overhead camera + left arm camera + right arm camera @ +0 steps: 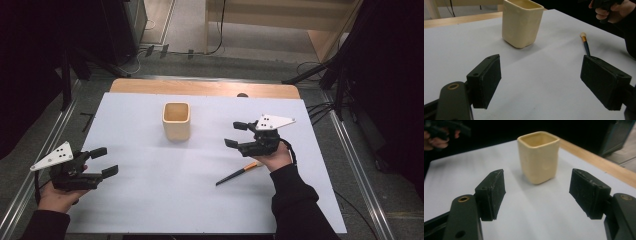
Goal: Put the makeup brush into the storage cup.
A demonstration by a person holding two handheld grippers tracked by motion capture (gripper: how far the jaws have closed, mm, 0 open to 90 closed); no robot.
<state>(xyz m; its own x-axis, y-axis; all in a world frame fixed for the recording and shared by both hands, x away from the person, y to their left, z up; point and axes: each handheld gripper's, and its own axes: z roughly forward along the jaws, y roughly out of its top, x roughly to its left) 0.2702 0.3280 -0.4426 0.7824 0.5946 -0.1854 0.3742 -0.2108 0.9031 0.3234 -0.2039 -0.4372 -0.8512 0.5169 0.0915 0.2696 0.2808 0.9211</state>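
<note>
White table [150, 200], cream cup [176, 121], brush [239, 173]

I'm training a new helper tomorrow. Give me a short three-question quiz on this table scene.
1. True or false: the brush stands inside the cup.
2. Which tongs are nearer the brush: left or right?
3. Fill in: the cup's opening is roughly ____ in shape.

Key:
1. False; it lies flat on the table, apart from the cup.
2. Right.
3. Square.
</note>
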